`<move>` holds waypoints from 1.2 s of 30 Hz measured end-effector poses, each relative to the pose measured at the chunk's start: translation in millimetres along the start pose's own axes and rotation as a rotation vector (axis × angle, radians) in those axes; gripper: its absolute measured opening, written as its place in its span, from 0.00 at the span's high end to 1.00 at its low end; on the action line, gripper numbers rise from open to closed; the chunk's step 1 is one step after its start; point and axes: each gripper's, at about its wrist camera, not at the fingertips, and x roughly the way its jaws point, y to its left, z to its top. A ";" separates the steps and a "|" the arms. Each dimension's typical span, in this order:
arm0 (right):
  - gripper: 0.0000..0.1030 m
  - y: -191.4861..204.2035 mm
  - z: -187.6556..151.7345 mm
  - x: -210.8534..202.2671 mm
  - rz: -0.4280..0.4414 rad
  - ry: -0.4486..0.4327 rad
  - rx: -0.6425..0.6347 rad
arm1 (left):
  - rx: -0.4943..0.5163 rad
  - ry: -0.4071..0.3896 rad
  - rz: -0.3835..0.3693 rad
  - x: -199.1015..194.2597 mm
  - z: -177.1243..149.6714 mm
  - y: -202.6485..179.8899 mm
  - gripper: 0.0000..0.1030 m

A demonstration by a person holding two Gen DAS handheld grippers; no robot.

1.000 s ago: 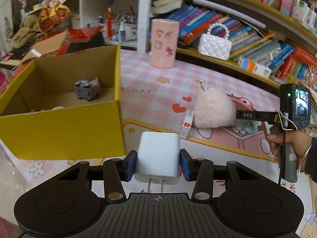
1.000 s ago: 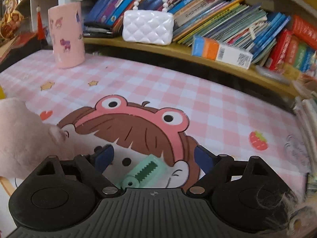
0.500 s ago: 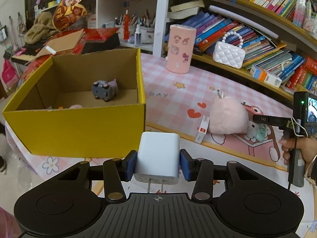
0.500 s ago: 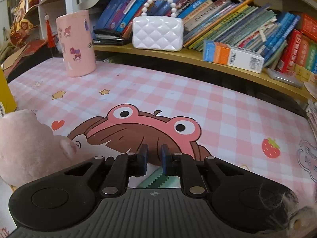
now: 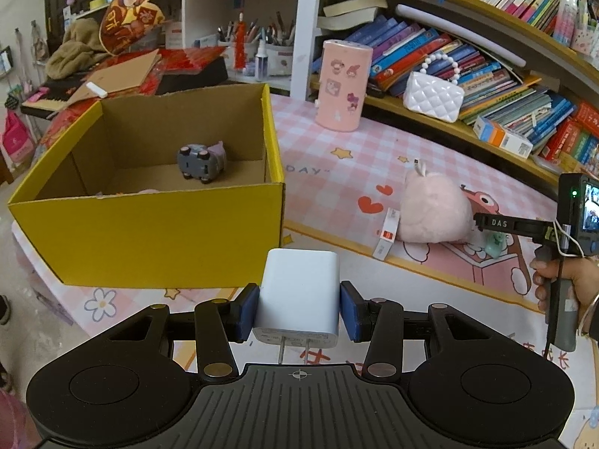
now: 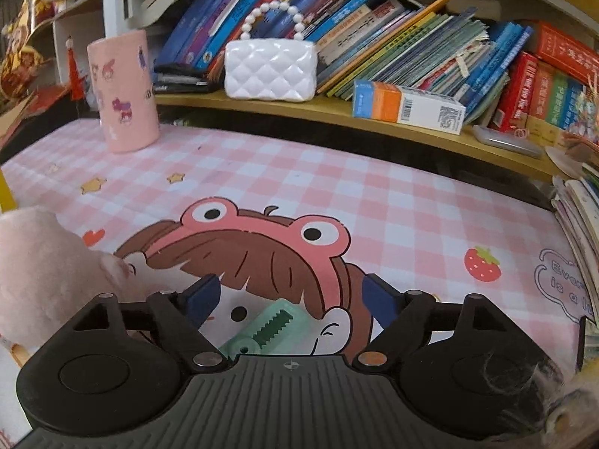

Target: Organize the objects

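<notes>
White charger [image 5: 298,292] between left hand-held gripper [image 5: 298,312] pads, before yellow box [image 5: 149,224].

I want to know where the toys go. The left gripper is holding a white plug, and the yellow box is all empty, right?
Not quite. The left gripper does hold the white plug, but the yellow box is not empty: the left wrist view shows a small grey and purple toy lying inside it.
</notes>
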 end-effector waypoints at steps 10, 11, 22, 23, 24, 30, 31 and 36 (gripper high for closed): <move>0.49 -4.1 -19.0 -18.4 -0.020 -0.013 0.101 | 0.011 -0.004 -0.013 -0.4 2.1 -5.3 0.57; 0.59 -2.0 -19.7 -20.6 -0.014 -0.016 0.097 | 0.013 -0.004 -0.016 0.5 2.6 -6.6 0.57; 0.78 11.0 -16.6 -46.0 -0.076 0.001 0.078 | 0.021 -0.022 -0.058 1.1 1.6 -4.5 0.57; 0.78 12.2 -16.5 -52.3 -0.085 0.001 0.084 | 0.021 -0.025 -0.061 0.6 1.7 -2.4 0.57; 0.78 13.3 -16.6 -58.9 -0.090 0.004 0.094 | 0.020 -0.028 -0.066 -0.4 1.0 1.2 0.57; 0.78 37.6 -26.1 -117.0 -0.039 0.048 0.165 | 0.012 -0.032 -0.101 -4.1 -3.0 26.1 0.57; 0.78 46.8 -28.9 -127.4 -0.019 0.053 0.159 | 0.011 -0.032 -0.106 -4.9 -4.3 30.9 0.57; 0.78 101.5 -40.8 -166.5 0.081 0.082 0.119 | 0.013 -0.028 -0.132 -11.8 -12.2 56.6 0.57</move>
